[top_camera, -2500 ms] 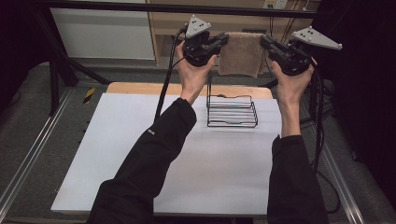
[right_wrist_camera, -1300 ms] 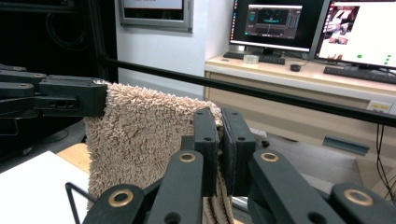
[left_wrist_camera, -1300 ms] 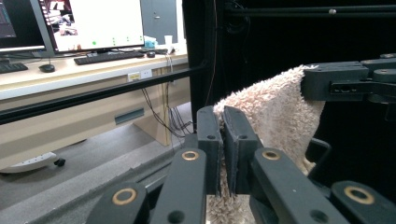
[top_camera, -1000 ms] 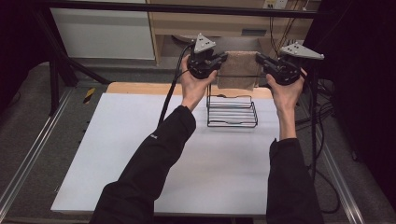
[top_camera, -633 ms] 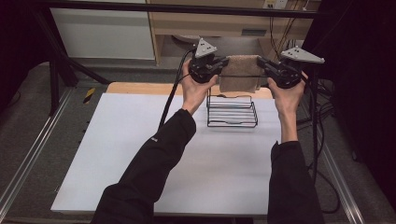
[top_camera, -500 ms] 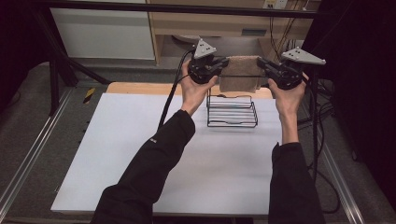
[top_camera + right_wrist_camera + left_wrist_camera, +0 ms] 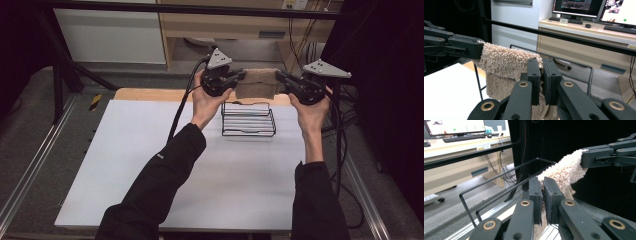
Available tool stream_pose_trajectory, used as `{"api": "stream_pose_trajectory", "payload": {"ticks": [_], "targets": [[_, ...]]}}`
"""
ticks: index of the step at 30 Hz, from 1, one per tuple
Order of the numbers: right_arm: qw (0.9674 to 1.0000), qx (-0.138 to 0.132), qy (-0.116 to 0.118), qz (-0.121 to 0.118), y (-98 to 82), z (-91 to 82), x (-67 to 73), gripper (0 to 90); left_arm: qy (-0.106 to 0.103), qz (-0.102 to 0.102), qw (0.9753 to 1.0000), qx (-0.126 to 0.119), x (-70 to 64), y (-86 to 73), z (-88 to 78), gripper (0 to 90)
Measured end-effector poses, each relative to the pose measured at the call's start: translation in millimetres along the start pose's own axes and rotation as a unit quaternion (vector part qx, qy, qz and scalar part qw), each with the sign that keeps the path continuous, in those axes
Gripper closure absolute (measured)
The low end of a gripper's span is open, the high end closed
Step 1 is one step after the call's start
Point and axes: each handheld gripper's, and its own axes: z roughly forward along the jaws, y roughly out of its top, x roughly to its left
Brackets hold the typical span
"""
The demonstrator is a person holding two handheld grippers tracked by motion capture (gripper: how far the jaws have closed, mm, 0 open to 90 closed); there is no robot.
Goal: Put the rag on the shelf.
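towel [image 7: 257, 84], a shaggy beige one, hangs stretched between our two grippers above the far edge of the table [image 7: 150, 165], over the back of the black wire rack [image 7: 248, 120]. we hold it by its upper corners, so the top edge runs nearly level from one hand to the other and the rest drapes down behind the rack's rear rail. our left gripper [image 7: 235, 79] has its jaws pressed together on the towel's left corner; in the left gripper view the pile squeezes out between the two black pads [image 7: 535, 192] and the cloth [image 7: 564, 173] runs off toward the other gripper [image 7: 609, 156]. our right gripper [image 7: 284, 80] is clamped just as tight on the opposite corner, and in the right gripper view the towel [image 7: 504, 61] bunches up against its pads [image 7: 533, 75] and reaches across to the left gripper [image 7: 461, 46]. the rack stands on the white table top near its far side, just below the towel, and whether the hanging cloth touches the wire we cannot tell. both forearms in dark sleeves reach in from the near side.
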Motion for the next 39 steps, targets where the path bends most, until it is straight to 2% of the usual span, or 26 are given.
{"api": "stream_pose_trajectory", "payload": {"ticks": [14, 17, 21, 24, 26, 30, 32, 39], "targets": [[0.9998, 0.018, 0.005, 0.004, -16.7, -4.0, 3.8, 85.2, -0.001, 0.008, 0.9994, 0.035, -8.3, -7.1, -2.3, 81.5], [0.9998, 0.019, 0.006, 0.004, -18.4, -4.1, 4.1, 85.2, -0.007, 0.000, 0.9994, 0.035, -7.4, -4.4, -5.9, 77.8], [0.9998, 0.020, 0.007, 0.003, -20.3, -3.9, 4.0, 85.2, -0.009, -0.010, 0.9996, 0.025, -5.8, 3.5, -11.4, 75.3], [0.9998, 0.020, 0.007, 0.001, -21.5, -4.5, 4.4, 85.2, -0.013, -0.019, 0.9996, 0.013, -5.8, 10.6, -13.0, 77.8], [0.9997, 0.021, 0.008, -0.001, -22.2, -4.2, 4.4, 85.2, -0.011, -0.013, 0.9998, 0.014, -6.9, 14.2, -11.9, 82.1], [0.9997, 0.022, 0.008, -0.003, -23.4, -4.1, 4.6, 85.1, -0.013, -0.022, 0.9991, 0.034, -7.2, 15.0, -4.6, 88.9], [0.9997, 0.023, 0.009, -0.004, -24.0, -4.0, 4.3, 85.0, -0.017, -0.031, 0.9984, 0.044, -6.8, 12.9, -1.5, 89.4], [0.9996, 0.025, 0.015, -0.004, -26.2, -4.7, 4.4, 83.8, -0.034, -0.035, 0.9966, 0.067, -9.0, 2.1, 0.4, 89.5]]}}
